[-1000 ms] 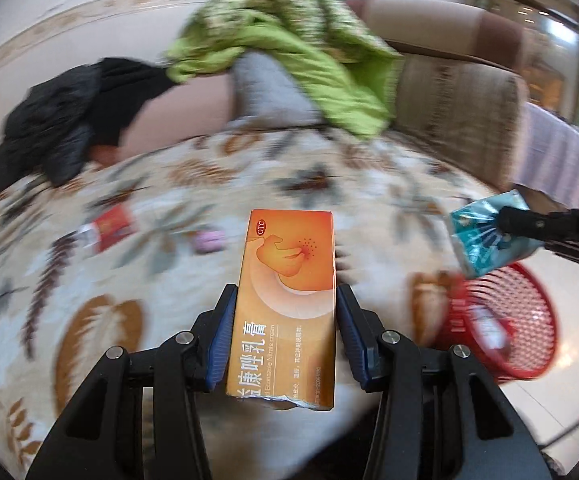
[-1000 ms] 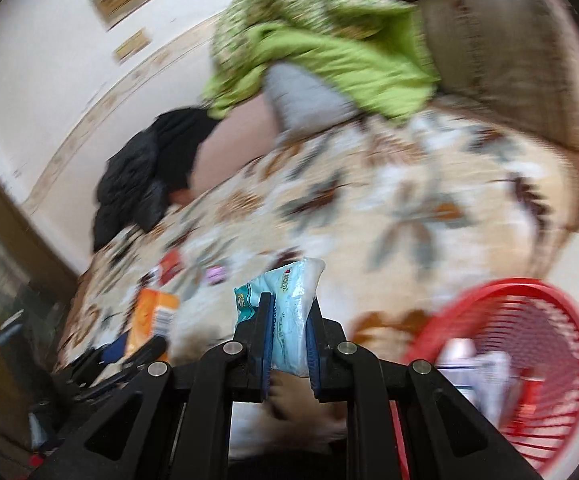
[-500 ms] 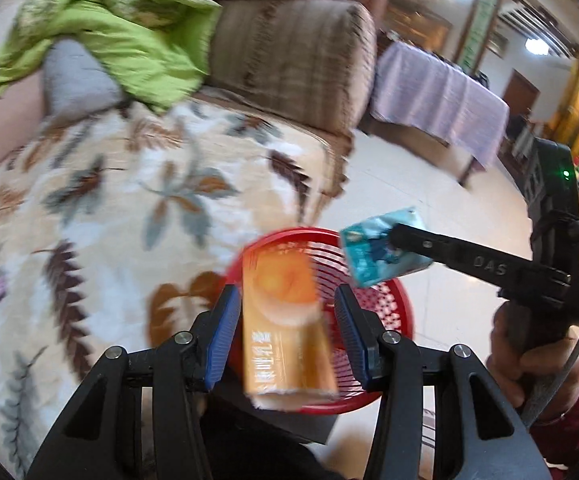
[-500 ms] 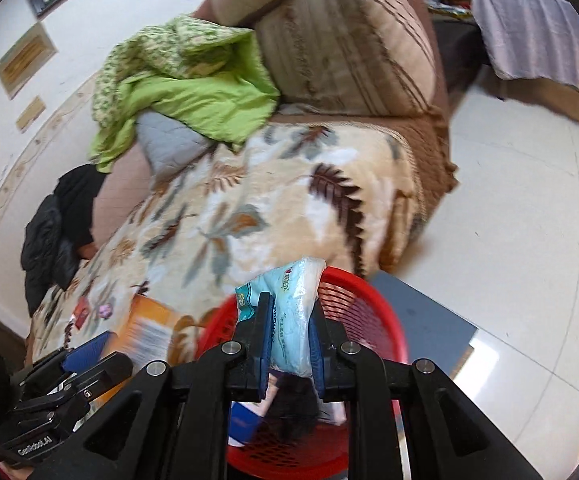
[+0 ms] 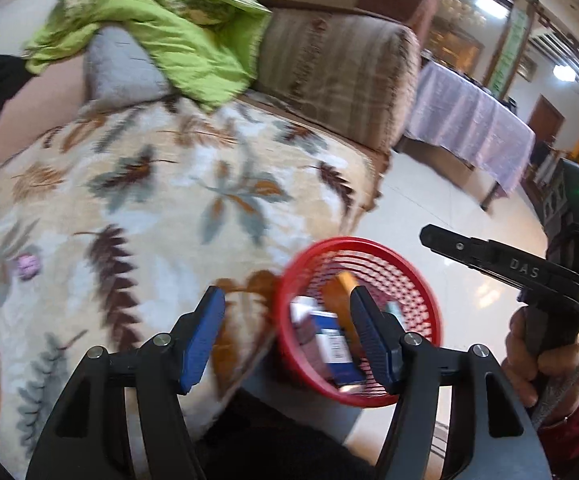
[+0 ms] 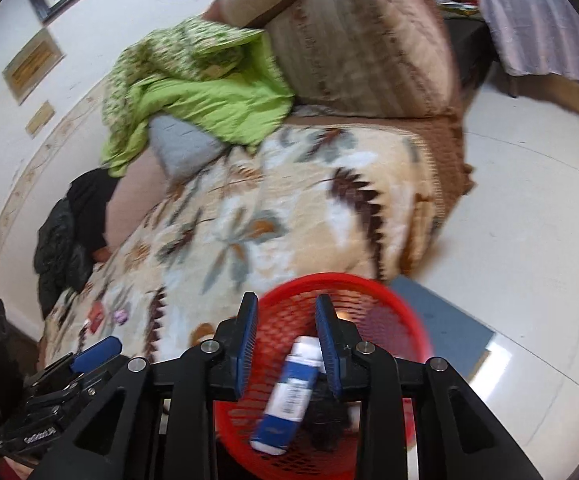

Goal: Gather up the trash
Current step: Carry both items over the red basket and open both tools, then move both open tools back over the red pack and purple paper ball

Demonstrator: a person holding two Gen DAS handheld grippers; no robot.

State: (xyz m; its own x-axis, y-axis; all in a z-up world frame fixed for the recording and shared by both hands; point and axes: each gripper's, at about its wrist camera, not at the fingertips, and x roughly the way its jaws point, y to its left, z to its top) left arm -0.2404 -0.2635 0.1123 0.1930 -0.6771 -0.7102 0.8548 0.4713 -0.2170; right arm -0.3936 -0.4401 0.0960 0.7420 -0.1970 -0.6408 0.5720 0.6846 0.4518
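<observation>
**Both jaws empty over the basket; remaining trash lies back up the sofa**

Left gripper (image 5: 287, 334) hangs over the near rim of the red basket (image 5: 421, 292), jaws wide, nothing between them. Right gripper (image 6: 285, 344) sits over the same basket (image 6: 401, 316), jaws parted moderately, also empty. Basket stands on the floor against the front edge of the sofa's leaf-print blanket (image 5: 161, 200).

In the basket: an orange box (image 5: 335, 292) leaning on end, a blue-and-white box (image 6: 289, 396) lying with its long axis roughly along the right jaws, plus darker items, blurred.

Still out on the blanket: a small pink-purple piece (image 5: 28, 265) and a red packet (image 6: 96, 315), just beside each other, well apart from the basket, far to the left of both jaws. Long axes too small to tell. Judgement: left gripper is nearer; next reach goes leftward, away from the basket.
</observation>
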